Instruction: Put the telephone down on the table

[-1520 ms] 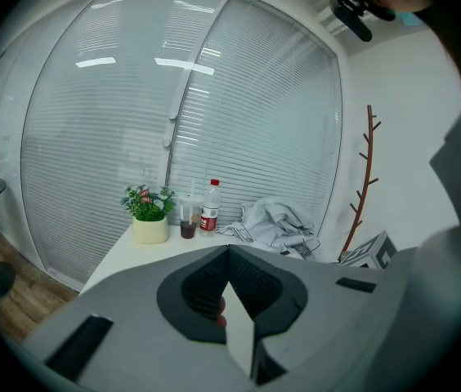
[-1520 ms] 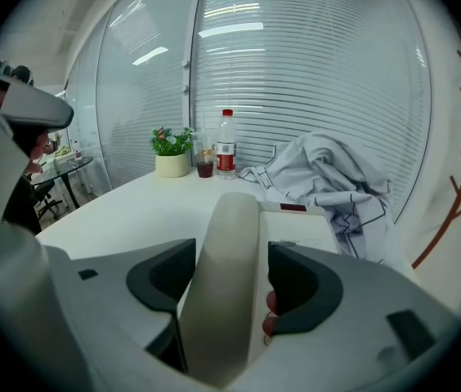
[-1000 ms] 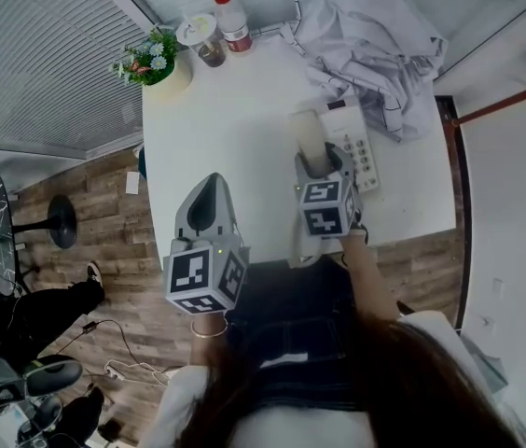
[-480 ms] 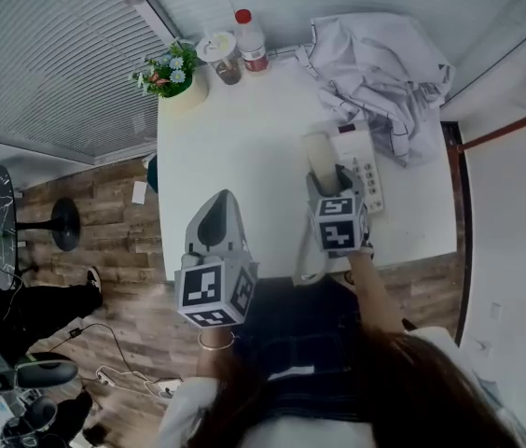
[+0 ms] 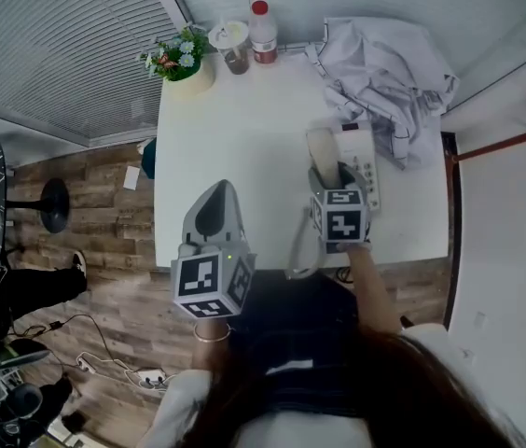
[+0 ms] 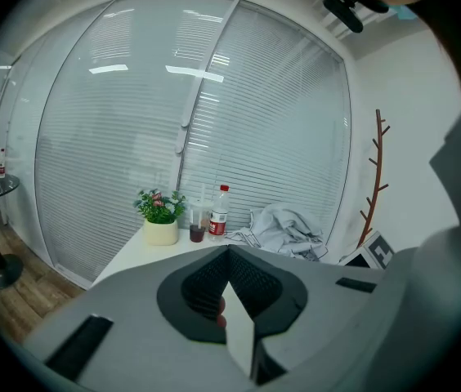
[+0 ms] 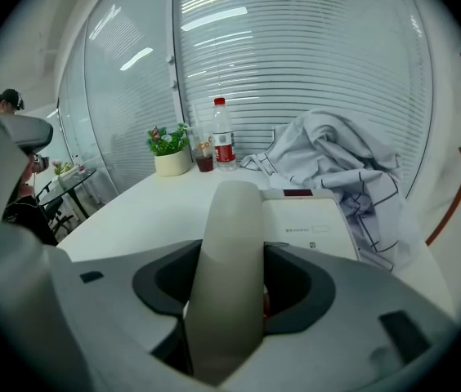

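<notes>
In the head view my right gripper (image 5: 330,177) is shut on the beige telephone handset (image 5: 320,150). It holds the handset lengthwise just above the table, at the left side of the white telephone base (image 5: 363,157). The handset's lower end (image 5: 301,250) sticks out past the table's near edge. In the right gripper view the handset (image 7: 232,251) fills the gap between the jaws, and the base (image 7: 308,223) lies just beyond. My left gripper (image 5: 214,215) hovers over the near left part of the white table (image 5: 235,138). It is shut on nothing (image 6: 229,256).
At the table's far edge stand a potted plant (image 5: 184,59), a cup with dark drink (image 5: 233,45) and a red-capped bottle (image 5: 263,34). A crumpled white cloth (image 5: 384,59) lies at the far right against the base. A wooden coat rack (image 5: 505,143) stands on the right.
The head view has shifted slightly. My right gripper still holds the handset at the base's left side, and my left gripper has barely moved.
</notes>
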